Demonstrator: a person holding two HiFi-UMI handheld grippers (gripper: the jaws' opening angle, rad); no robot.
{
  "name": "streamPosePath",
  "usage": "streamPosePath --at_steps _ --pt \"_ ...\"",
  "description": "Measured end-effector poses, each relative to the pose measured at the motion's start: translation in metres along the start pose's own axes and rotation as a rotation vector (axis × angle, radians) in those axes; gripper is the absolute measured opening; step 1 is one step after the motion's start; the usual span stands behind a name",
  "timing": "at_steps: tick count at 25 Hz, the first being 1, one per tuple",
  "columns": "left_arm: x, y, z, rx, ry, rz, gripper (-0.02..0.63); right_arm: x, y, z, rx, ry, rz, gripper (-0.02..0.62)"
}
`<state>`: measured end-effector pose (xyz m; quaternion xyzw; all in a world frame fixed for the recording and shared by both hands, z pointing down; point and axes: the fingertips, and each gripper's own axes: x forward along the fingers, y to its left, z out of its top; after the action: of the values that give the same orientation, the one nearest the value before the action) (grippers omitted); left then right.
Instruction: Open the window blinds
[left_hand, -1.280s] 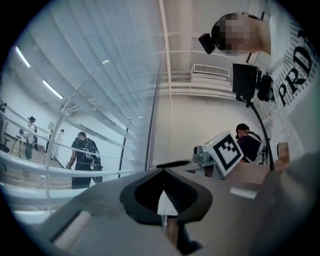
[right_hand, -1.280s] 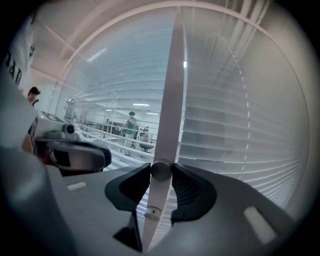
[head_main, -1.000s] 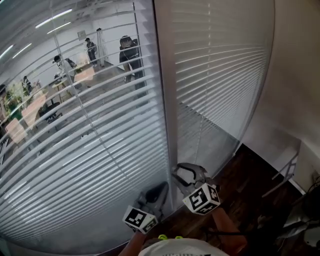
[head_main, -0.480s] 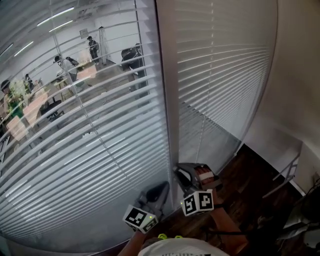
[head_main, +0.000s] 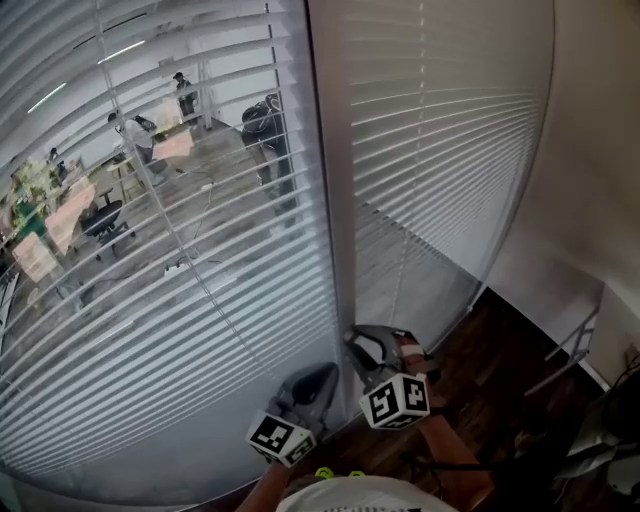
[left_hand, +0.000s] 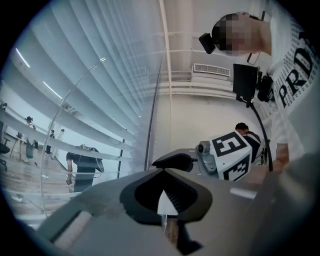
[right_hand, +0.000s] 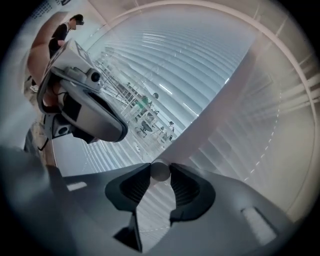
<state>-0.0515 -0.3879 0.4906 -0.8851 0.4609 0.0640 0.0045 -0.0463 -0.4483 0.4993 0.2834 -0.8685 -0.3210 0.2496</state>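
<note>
Beyond the glass lies an open office, with desks (head_main: 60, 215) and people among them. You see it through the left blind (head_main: 180, 300), whose slats stand tilted open. That blind hangs left of the white frame post (head_main: 335, 200). The right blind (head_main: 440, 150), on the post's other side, has its slats turned nearly flat and shows only pale light. Your right gripper (head_main: 365, 348) sits low by the foot of the post, just right of it. Its jaws have just been closing, and they pinch the round tilt wand (right_hand: 160, 171) at their tips. Your left gripper (head_main: 318, 380) is just left of the post and a little lower, its jaw tips meeting. Farther right of the post, dark wood floor (head_main: 500, 350) meets a white wall (head_main: 590, 150).
</note>
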Motion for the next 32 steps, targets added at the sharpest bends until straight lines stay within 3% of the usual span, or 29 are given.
streamPosePath --at_steps 6,13,14,15,16,20,26,32 --pt "-0.002 -0.002 0.003 0.005 -0.004 0.002 -0.009 0.0 0.0 0.0 0.02 -0.013 -0.005 0.137" --pt "-0.006 -0.003 0.017 0.018 -0.027 0.006 -0.009 -0.016 -0.001 0.013 0.242 -0.104 0.087 0.136" --pt "-0.007 -0.004 0.02 0.022 -0.031 0.006 -0.009 -0.019 -0.002 0.017 0.245 -0.117 0.092 0.11" --pt "-0.007 -0.005 0.023 0.026 -0.033 0.006 -0.009 -0.022 -0.001 0.022 0.244 -0.131 0.097 0.038" --pt "-0.008 -0.006 0.026 0.031 -0.037 0.004 -0.009 -0.024 -0.001 0.027 0.242 -0.146 0.101 0.029" --pt "-0.009 -0.014 0.049 0.057 -0.089 0.001 -0.009 -0.033 0.001 0.051 0.248 -0.234 0.12 0.017" --pt "-0.02 -0.013 0.075 0.12 -0.167 0.075 -0.009 -0.05 -0.008 0.089 0.39 -0.402 0.126 0.009" --pt "-0.027 -0.011 0.074 0.157 -0.145 0.093 -0.009 -0.048 -0.003 0.099 0.393 -0.395 0.139 0.008"
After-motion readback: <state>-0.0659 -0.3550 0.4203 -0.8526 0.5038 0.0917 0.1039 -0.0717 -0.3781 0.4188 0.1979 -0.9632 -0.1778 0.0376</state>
